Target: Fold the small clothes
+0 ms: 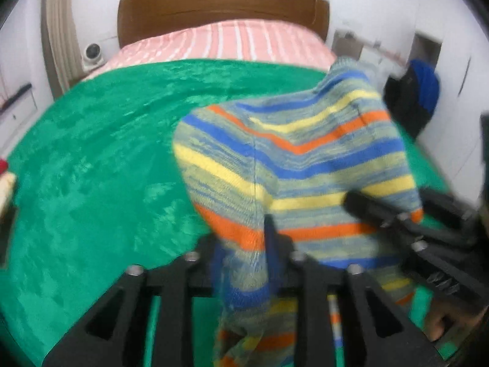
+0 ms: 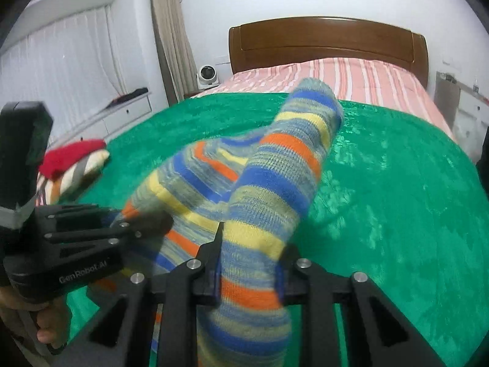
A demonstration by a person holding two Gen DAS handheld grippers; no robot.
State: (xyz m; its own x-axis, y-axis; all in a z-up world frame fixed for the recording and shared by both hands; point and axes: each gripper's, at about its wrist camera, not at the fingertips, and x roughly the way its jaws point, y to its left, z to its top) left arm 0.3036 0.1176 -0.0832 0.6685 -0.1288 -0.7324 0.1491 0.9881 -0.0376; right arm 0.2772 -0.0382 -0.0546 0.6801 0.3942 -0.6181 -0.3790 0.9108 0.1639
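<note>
A: Where is the sock (image 2: pixel 269 183) held, and by which gripper?

B: It is clamped by both. The cuff end is pinched in the right gripper (image 2: pixel 249 272), and the fabric is seen pressed between the two pads. A fold of the same sock is caught in the left gripper (image 1: pixel 244 263), where the cloth is bunched between the pads. No part of it is released.

A: How does it lie from the grippers?

B: It is lifted above the blanket (image 2: pixel 382 198). Its long axis runs forward and upward from the right gripper, with the toe pointed toward the headboard (image 2: pixel 330 39). The left gripper is placed just beside, on the left, so both hands are equally near. It is judged that the toe must be brought back toward the cuff for the fold.

A: And the surface?

B: A bed is covered with the green blanket; a pink striped sheet (image 2: pixel 351 76) is seen behind it. Folded clothes (image 2: pixel 73 165) are laid at the left edge. A small fan (image 2: pixel 207 76) and curtains (image 2: pixel 174 30) are seen at the wall.
</note>
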